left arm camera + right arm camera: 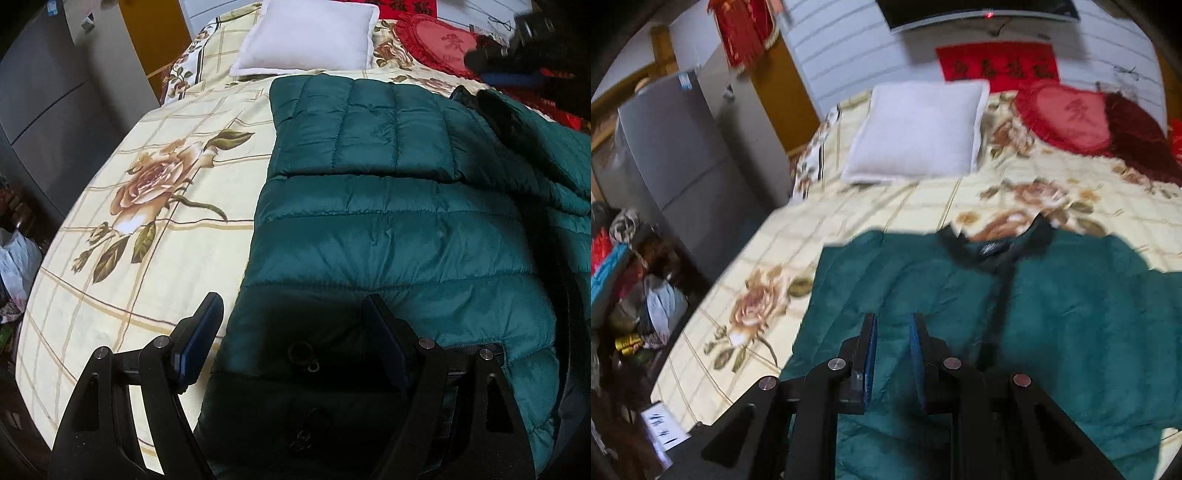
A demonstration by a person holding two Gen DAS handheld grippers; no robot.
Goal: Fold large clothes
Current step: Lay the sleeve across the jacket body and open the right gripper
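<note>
The green jacket [388, 221] fills the frame's right half; its left edge runs between the wide-open, empty left gripper [291, 325]. The right gripper [894, 325], at lower centre above the jacket, is nearly closed and holds nothing.

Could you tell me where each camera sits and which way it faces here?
Left wrist: on the left gripper, angled down over the green puffer jacket; its open fingers straddle the jacket's edge.
Right wrist: on the right gripper, higher over the jacket, facing the wall; fingers shut, empty.
Shared: jacket, white pillow, red heart cushion, floral bedspread.
</note>
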